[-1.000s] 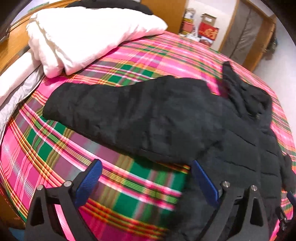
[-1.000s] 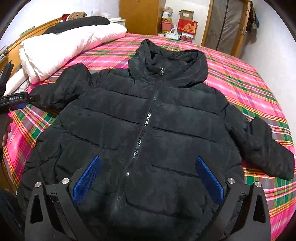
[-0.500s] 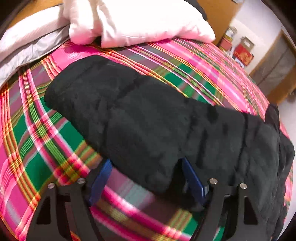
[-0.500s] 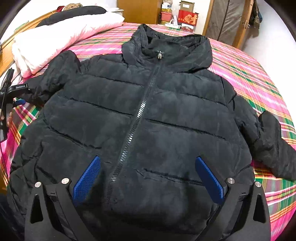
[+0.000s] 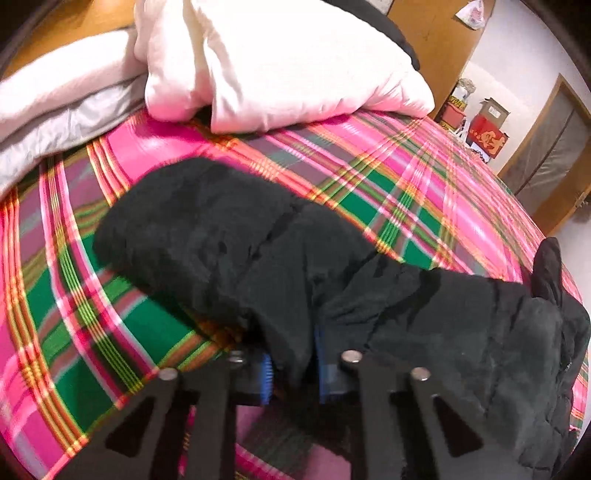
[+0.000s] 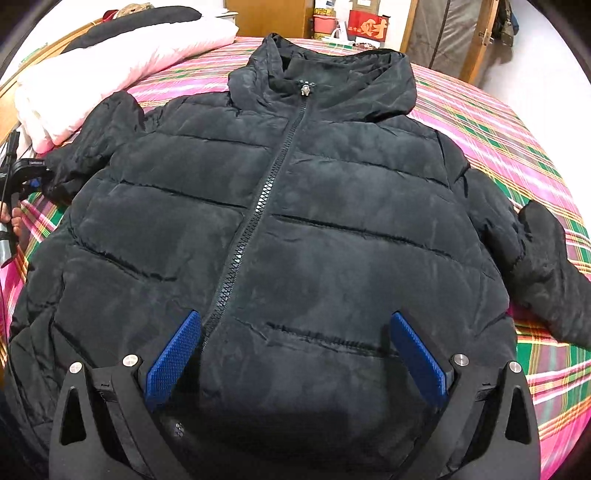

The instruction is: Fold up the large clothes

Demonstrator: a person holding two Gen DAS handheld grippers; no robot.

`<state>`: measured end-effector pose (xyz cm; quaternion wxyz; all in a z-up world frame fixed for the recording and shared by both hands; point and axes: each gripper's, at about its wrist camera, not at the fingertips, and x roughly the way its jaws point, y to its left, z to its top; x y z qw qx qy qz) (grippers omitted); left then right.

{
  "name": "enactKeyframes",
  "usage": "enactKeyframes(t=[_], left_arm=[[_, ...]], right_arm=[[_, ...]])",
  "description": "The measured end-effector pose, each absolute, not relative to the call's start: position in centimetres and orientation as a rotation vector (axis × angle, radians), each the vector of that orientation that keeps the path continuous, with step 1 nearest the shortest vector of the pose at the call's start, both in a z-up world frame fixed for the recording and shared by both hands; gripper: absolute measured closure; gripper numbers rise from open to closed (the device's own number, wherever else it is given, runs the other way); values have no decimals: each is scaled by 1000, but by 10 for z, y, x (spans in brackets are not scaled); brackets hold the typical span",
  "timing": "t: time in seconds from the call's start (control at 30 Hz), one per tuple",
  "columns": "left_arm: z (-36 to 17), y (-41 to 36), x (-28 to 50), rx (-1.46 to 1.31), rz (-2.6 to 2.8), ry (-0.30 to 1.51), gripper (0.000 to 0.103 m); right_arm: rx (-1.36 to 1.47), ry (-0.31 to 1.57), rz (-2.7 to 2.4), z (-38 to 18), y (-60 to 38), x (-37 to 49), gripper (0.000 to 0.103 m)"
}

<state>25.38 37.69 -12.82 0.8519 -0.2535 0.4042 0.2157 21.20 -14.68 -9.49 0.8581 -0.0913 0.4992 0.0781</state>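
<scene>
left wrist view: the left gripper (image 5: 291,365) has just been closing and now pinches a fold of the jacket's (image 5: 461,332) sleeve (image 5: 221,236) between its blue pads (image 5: 266,373). the sleeve runs up and to the left from the jaws, flat on the plaid sheet (image 5: 406,177), its cuff end well ahead of the gripper. the jacket body bunches off to the right of the jaws. far ahead, white bedding (image 5: 288,62) is piled against a wooden headboard (image 5: 48,33)

right wrist view: the right gripper (image 6: 295,354) hangs over the jacket's (image 6: 332,221) lower front, jaws spread wide, blue pads (image 6: 171,358) either side of the fabric and not pressing it. the zipper (image 6: 258,206) runs from just inside the left pad up to the collar (image 6: 306,66). the jacket lies front up, zipped, on the sheet (image 6: 517,122). its other sleeve (image 6: 546,266) lies to the right of the gripper. at the far left edge the left gripper (image 6: 35,177) grips the first sleeve (image 6: 99,136), with fingertips of a hand (image 6: 11,218) just below it
</scene>
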Motion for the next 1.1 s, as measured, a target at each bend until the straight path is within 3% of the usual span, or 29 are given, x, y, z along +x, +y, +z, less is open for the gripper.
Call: enactKeyframes(t=[0.4,0.67,0.83,1.03,1.1], left_arm=[[17,308,228,-402,278,628,91],[90,201,225,-316,-7,567,91],[82,114,246,-258,-182,630,91],[29,30,272,-187,-292,761,89],[8,6,273,-154,-307,802,81]], right_arm=[[-130,991,139,-59,-167,188,2],[-72,945,78,-34,-202,167,2],[-30,940,22,-32,-234,159,2],[13,948,-46,-40,-273,158,2],[26,951,-62,-45,-282,160,2]])
